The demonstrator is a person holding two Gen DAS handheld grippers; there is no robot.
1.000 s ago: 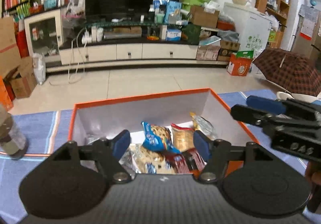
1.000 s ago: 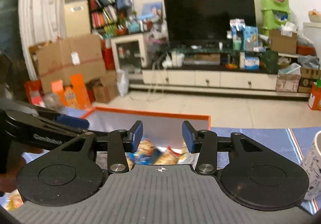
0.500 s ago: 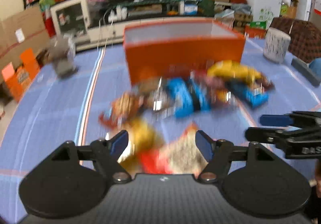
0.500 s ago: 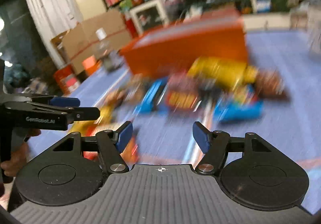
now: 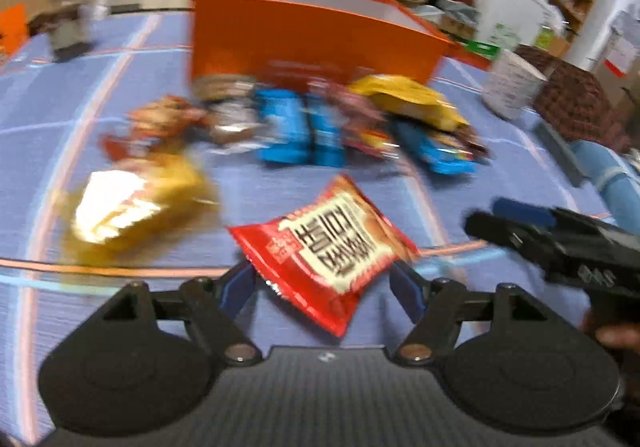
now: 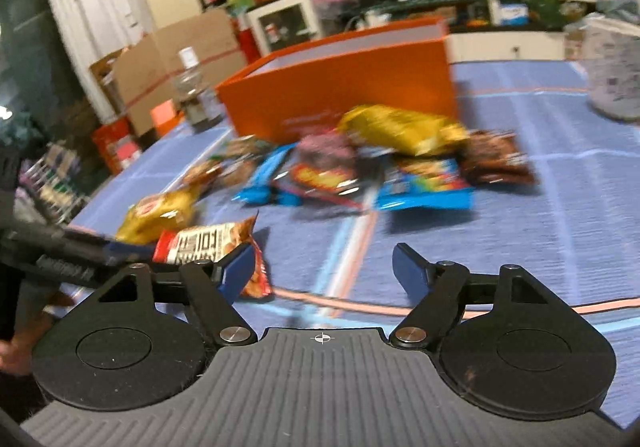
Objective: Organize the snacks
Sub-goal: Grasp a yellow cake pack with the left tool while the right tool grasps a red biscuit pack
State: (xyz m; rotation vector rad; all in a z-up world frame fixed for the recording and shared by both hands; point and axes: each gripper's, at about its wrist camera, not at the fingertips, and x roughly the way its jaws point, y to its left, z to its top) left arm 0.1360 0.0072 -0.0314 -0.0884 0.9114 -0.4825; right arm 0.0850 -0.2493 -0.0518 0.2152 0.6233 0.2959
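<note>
I've lined my left tool (image 5: 322, 287), released, over the flat red foil snack packet (image 5: 334, 247); next I clench and carry it to the orange cardboard box (image 5: 312, 35). My right tool (image 6: 324, 267) is opening, empty.

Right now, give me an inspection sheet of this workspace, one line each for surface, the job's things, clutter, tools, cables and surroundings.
Surface: blue cloth with pale and orange stripes covers the table.
Job's things: orange box stands open at the back; a blurred heap of snack packets lies in front of it; a yellow packet and a red packet with white label lie nearer.
Clutter: a pale cup right of the box, a bottle left of it.
Tools: left tool open, the red packet lying between its fingers; right tool opening, nothing between its fingers.
Cables: nothing seen.
Surroundings: cardboard boxes, bookshelf, TV stand; blurred.
</note>
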